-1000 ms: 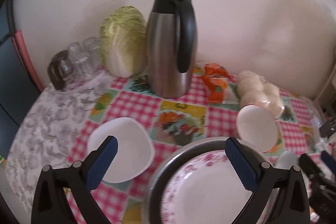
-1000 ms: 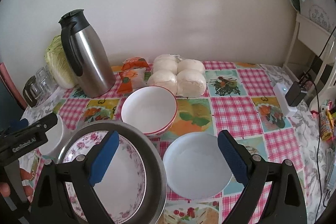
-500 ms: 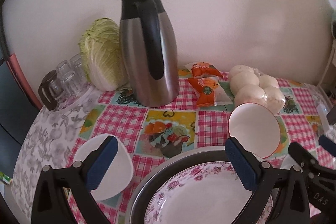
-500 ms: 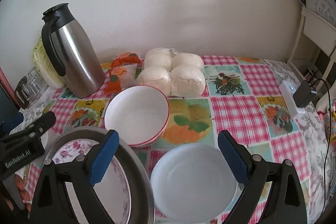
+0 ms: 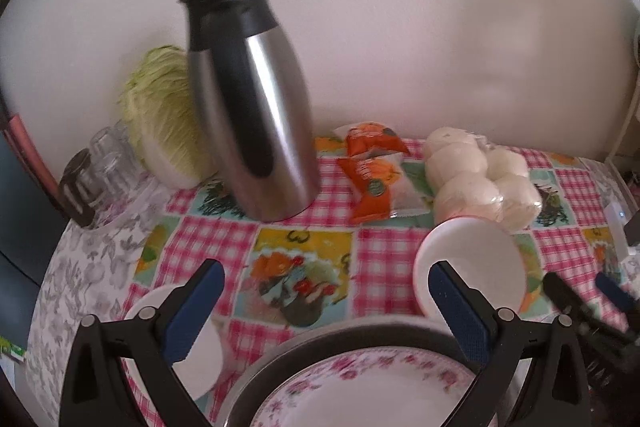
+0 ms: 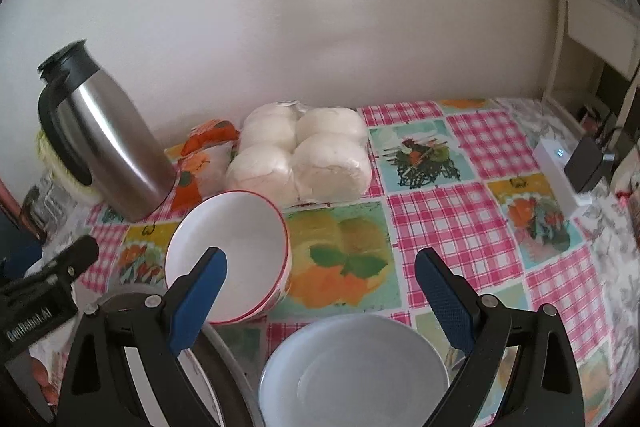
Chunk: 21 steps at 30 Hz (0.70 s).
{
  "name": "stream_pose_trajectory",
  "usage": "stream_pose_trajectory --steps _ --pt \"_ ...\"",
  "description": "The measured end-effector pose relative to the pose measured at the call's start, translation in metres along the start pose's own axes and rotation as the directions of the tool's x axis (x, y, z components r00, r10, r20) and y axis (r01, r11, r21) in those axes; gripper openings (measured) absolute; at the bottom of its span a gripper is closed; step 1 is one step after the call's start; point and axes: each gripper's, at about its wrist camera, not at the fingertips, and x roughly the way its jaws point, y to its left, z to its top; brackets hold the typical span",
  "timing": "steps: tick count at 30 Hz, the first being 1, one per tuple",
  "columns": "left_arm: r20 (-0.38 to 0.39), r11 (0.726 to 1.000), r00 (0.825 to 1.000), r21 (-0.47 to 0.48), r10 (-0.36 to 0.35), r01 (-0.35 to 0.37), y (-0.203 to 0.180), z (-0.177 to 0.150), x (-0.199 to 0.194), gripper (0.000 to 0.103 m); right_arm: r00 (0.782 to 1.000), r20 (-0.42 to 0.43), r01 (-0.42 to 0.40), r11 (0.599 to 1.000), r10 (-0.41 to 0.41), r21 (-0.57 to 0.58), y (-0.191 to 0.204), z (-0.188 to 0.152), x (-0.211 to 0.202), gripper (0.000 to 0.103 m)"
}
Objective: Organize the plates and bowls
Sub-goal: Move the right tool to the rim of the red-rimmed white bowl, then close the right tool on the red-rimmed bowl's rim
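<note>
A floral plate (image 5: pixel 360 391) lies in a metal-rimmed tray (image 5: pixel 320 341) at the bottom of the left wrist view. My left gripper (image 5: pixel 324 311) is open and empty above it. A small white dish (image 5: pixel 200 355) lies under its left finger. A red-rimmed white bowl (image 5: pixel 472 267) (image 6: pixel 228 251) stands right of the tray. My right gripper (image 6: pixel 320 303) is open and empty above a plain white plate (image 6: pixel 352 371), with the bowl by its left finger.
A steel thermos jug (image 5: pixel 248 99) (image 6: pixel 104 135), a cabbage (image 5: pixel 164 115) and glasses (image 5: pixel 104 163) stand at the back left. Orange snack packets (image 5: pixel 372 171) and bagged white buns (image 6: pixel 300 155) lie behind the bowl. A white charger (image 6: pixel 560 167) lies at the right.
Both grippers have swung to the right. The jug, the tray and the bowl have slid left in both views. Both grippers stay open.
</note>
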Motion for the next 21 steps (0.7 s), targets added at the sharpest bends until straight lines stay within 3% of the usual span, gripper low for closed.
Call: stream_pose_trajectory --steps 6,11,13,15,18,21 --pt "-0.088 1.0 0.996 0.014 -0.022 0.023 -0.02 0.018 0.022 0.103 0.997 -0.051 -0.049 0.998 0.051 0.037 -0.002 -0.002 0.017 0.095" --pt "-0.171 0.999 0.985 0.036 0.001 0.005 -0.033 0.014 0.047 0.084 0.996 -0.073 -0.051 0.998 0.053 0.02 0.002 -0.001 0.026 0.094" --pt "-0.194 1.0 0.981 0.024 -0.011 0.016 -0.034 0.013 0.055 0.083 0.995 -0.086 -0.052 0.998 0.054 0.018 0.004 -0.001 0.03 0.08" --pt "-0.216 1.0 0.976 0.009 -0.024 0.026 -0.034 0.011 0.063 0.075 0.994 -0.094 -0.051 0.999 0.052 0.013 0.006 -0.002 0.033 0.067" --pt "-0.257 1.0 0.966 0.012 -0.023 0.028 -0.037 0.007 0.075 0.065 0.992 -0.111 -0.064 0.998 0.063 -0.007 0.011 -0.004 0.041 0.054" --pt "-0.28 0.997 0.957 -0.017 -0.075 0.073 -0.039 0.005 0.084 0.055 0.988 -0.137 -0.072 0.997 0.068 -0.024 0.018 -0.007 0.05 0.041"
